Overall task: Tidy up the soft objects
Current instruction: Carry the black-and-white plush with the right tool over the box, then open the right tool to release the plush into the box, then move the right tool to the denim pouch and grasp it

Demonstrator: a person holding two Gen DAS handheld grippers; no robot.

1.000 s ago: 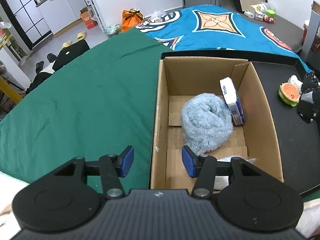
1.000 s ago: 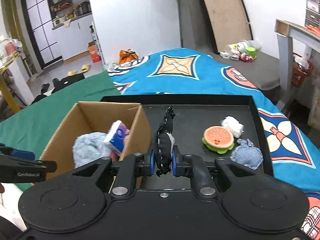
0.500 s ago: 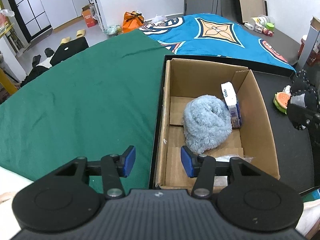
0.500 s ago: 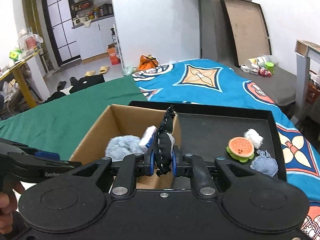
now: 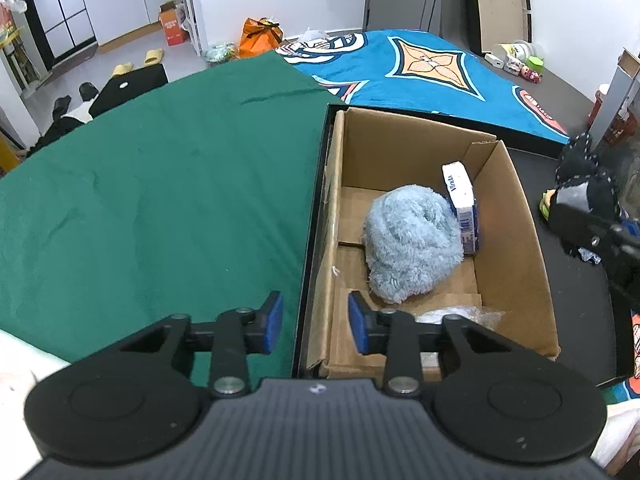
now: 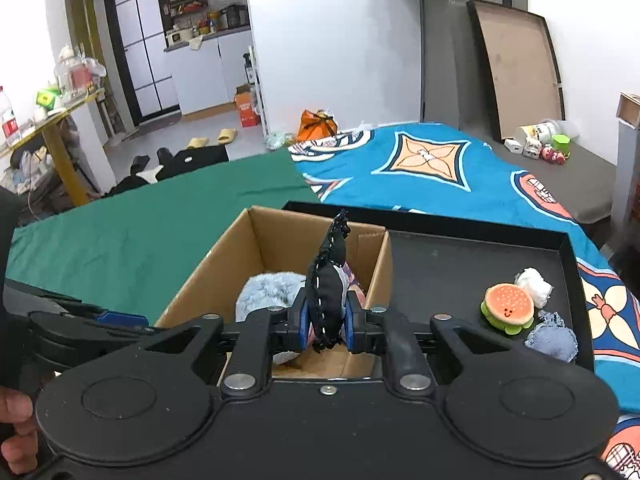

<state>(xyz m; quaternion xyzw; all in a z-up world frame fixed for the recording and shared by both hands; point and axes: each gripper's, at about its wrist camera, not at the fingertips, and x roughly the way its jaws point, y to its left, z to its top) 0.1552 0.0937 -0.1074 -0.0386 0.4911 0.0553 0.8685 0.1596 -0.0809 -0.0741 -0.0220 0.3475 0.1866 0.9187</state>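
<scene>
A cardboard box (image 5: 516, 240) stands at the left end of a black tray (image 6: 460, 264). In it lie a fluffy light-blue bundle (image 5: 412, 240) and a Vinda tissue pack (image 5: 462, 204). My left gripper (image 5: 315, 323) straddles the box's near left wall, and its jaws are closing with the wall between them and gaps still showing. My right gripper (image 6: 325, 322) is shut on a black plush toy (image 6: 330, 276) with white stitching and holds it above the box's near right part. A burger plush (image 6: 508, 308), a white soft lump (image 6: 534, 282) and a blue-grey soft piece (image 6: 552, 338) lie on the tray's right side.
The tray rests on a bed with a green cloth (image 5: 160, 184) on the left and a blue patterned blanket (image 5: 432, 64) behind. A crinkled clear plastic bag (image 5: 460, 316) lies in the box's near end. A person's hand (image 6: 14, 420) shows at the lower left edge.
My right gripper has carried the black toy leftward from the tray to above the box. My left gripper's jaws have narrowed around the box's left wall.
</scene>
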